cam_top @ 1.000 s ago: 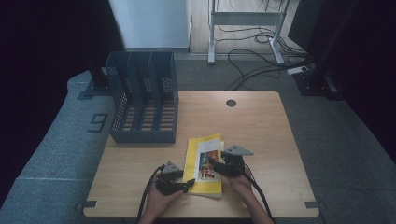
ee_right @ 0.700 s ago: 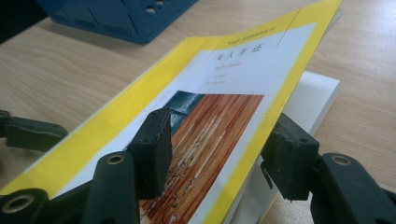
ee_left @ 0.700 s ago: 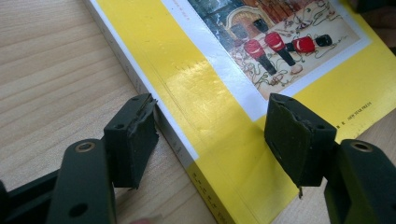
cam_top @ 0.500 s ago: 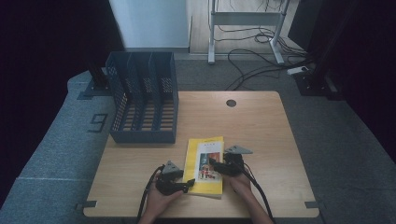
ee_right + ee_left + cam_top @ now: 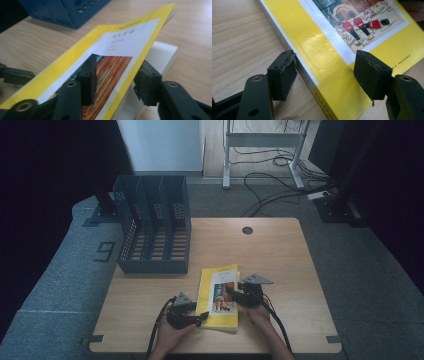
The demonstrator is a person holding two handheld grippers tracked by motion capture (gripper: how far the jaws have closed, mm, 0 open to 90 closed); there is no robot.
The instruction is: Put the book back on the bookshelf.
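A yellow paperback (image 5: 218, 285) with a picture on its cover lies on the wooden table (image 5: 280, 255) near the front edge. My left gripper (image 5: 201, 317) stands open at the book's near left corner. One jaw sits on the table against the spine (image 5: 305, 72), the other hangs over the cover (image 5: 329, 50). My right gripper (image 5: 231, 292) is at the book's right side. The front cover (image 5: 117, 45) is raised off the white page block (image 5: 162, 55) and passes between its jaws. Those jaws have just been closing and still stand apart, one above the cover, one under its edge.
A dark blue slotted file rack (image 5: 152, 225) stands at the table's back left, also seen in the right gripper view (image 5: 67, 10). A round cable hole (image 5: 247, 230) is at the back centre. Bare wood lies right of and behind the book.
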